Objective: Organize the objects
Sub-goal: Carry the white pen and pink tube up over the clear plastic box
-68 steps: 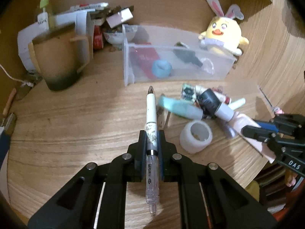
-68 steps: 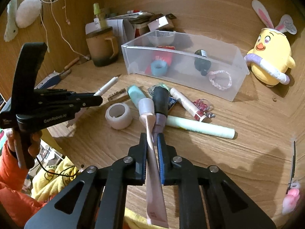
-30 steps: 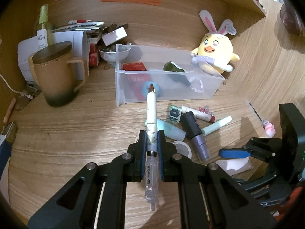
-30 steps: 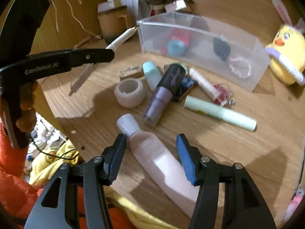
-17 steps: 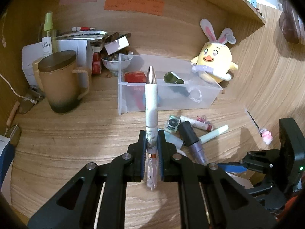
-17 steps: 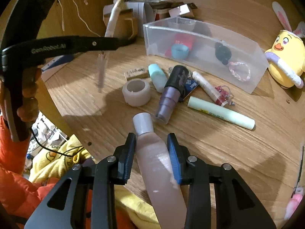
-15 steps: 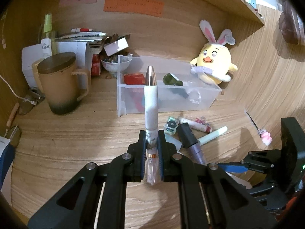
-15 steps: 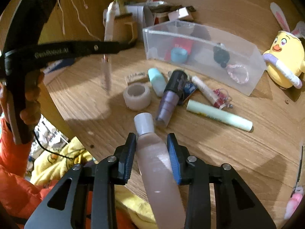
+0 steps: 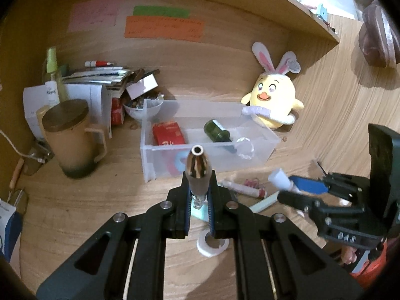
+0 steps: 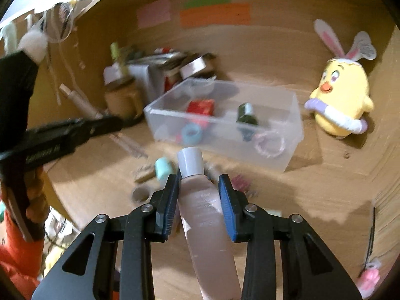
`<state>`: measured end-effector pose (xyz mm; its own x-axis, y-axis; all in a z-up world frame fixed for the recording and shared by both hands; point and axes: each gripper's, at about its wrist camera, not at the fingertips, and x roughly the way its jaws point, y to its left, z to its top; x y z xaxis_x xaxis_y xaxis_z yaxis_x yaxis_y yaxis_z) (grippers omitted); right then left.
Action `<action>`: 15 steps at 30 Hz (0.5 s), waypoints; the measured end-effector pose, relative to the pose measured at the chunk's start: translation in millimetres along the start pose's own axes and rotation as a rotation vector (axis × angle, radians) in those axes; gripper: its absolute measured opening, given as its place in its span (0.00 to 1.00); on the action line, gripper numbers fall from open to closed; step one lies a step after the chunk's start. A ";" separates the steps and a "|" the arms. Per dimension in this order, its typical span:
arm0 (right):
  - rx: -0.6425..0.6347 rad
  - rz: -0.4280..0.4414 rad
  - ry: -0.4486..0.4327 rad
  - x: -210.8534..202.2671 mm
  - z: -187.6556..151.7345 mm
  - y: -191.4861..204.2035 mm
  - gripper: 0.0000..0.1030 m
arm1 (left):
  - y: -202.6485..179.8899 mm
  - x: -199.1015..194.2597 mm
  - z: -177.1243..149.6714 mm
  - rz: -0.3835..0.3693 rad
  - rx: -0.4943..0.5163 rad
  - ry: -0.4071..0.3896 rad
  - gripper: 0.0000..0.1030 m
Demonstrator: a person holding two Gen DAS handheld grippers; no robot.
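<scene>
Home desk nook: plush chick [image 9: 272, 105], sticky notes [image 9: 163, 28].

One clear plastic bin [image 9: 262, 147], one lidded mug [image 9: 72, 137], one plush chick [image 9: 272, 100], three wall notes [image 9: 162, 28].

Against the back wall we see a yellow chick plush [image 9: 272, 100] with bunny ears, just right of the bin's far corner. At left stands a tan lidded mug [image 9: 72, 137], with a stack of papers [image 9: 100, 75] and a spray bottle [image 9: 52, 75] behind it. Pink, green and orange notes [image 9: 163, 27] are stuck on the wall above.
</scene>
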<state>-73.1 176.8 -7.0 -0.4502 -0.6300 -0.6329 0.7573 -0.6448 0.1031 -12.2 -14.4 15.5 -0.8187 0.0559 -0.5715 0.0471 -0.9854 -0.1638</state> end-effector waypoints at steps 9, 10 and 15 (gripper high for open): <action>0.056 -0.029 -0.071 8.4 36.0 -22.8 0.29 | -2.9 12.5 20.9 -0.002 0.010 -0.018 0.10; 0.057 -0.029 -0.075 9.5 39.5 -24.3 0.29 | -2.9 13.8 23.5 -0.003 0.011 -0.021 0.10; 0.065 -0.038 -0.094 18.3 58.6 -33.1 0.29 | -0.4 21.4 38.2 0.007 0.020 -0.033 0.10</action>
<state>-134.2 161.3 23.0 -0.5225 -0.6403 -0.5631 0.7082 -0.6937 0.1315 -51.6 -18.9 34.1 -0.8368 0.0443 -0.5457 0.0415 -0.9887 -0.1440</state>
